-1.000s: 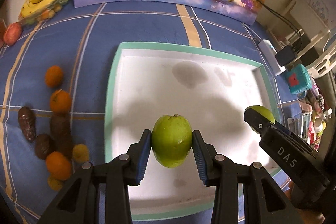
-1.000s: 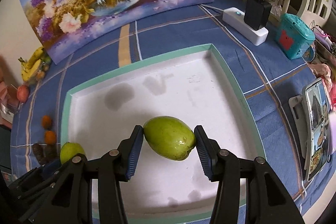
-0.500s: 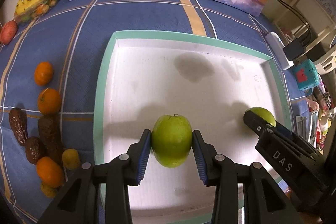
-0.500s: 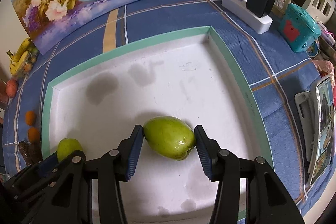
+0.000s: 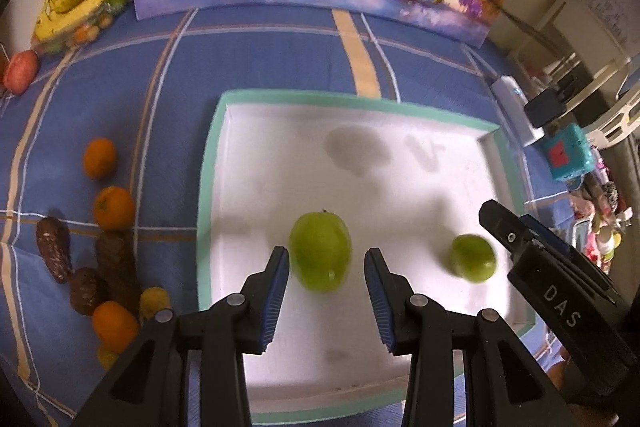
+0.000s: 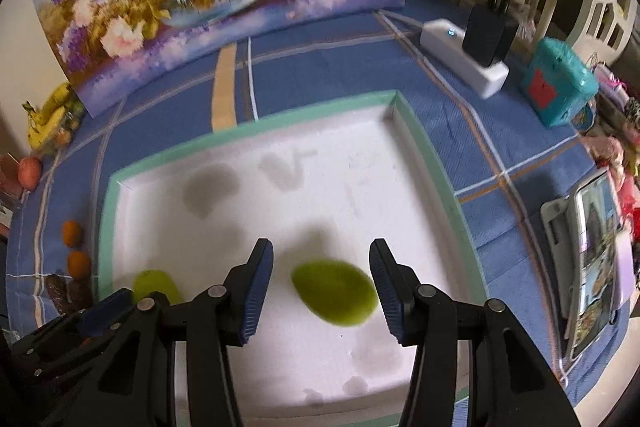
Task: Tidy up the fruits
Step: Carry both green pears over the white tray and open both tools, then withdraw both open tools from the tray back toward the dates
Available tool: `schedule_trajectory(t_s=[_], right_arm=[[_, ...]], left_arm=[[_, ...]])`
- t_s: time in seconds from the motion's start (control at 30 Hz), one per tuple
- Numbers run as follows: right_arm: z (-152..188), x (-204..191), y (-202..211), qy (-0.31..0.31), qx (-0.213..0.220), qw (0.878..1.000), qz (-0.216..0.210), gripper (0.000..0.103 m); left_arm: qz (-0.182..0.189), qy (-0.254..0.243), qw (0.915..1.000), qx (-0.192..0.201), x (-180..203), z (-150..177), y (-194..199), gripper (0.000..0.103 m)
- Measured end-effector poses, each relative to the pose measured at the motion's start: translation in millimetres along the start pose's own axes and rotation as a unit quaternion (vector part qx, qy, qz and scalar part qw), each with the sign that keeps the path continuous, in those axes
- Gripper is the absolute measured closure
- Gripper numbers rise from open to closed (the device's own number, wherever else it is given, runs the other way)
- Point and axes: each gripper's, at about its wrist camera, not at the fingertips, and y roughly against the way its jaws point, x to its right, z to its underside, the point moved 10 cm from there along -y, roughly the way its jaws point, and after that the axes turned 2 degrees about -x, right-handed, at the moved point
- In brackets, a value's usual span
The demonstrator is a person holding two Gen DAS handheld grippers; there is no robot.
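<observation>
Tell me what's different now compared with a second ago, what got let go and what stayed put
Both grips were released. The left gripper no longer clamps its green fruit, which now lies on the white tray clear of both pads. The right gripper likewise let go of the second green fruit, now blurred just below and between its fingers. The oranges, bananas and tray stayed in place.

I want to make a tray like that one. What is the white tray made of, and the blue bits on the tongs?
The tray looks like matte white foam or card with a mint-green rim; grey stains have soaked in, so probably not glazed. I cannot tell for sure. The blue pads on the left tongs look like ribbed rubber, showing fine grooves, on glossy black plastic arms.
</observation>
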Motion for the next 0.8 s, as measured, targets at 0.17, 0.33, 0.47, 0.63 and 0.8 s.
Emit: schedule_trajectory(t_s=[0.17,0.33,0.47,0.63,0.8], right_arm=[[-10,-3,25,0.004,0.032,0.999,-0.004,0.051],[-15,-5,40,-0.001,0.043,0.999,-0.011,0.051],[-14,-3,46,-0.001,0.043,0.999,-0.005,0.049],[-12,-5,52,0.002,0.046,0.999,-0.001,0.026],[-9,-11,54,0.019,0.053,0.998,0.003,0.016]], left_arm=[[-0.006,0.005,0.9999,0.014,-4,-6,20,0.060],[-0.028,0.025,0.9990,0.022,-23,-11,36,0.051],[-0.057,0.046,0.9969,0.027,-46,-11,45,0.022],[-0.088,0.066,0.9935,0.029,-71,-9,49,0.003],[-0.111,0.076,0.9902,0.036,-90,-6,54,0.000]])
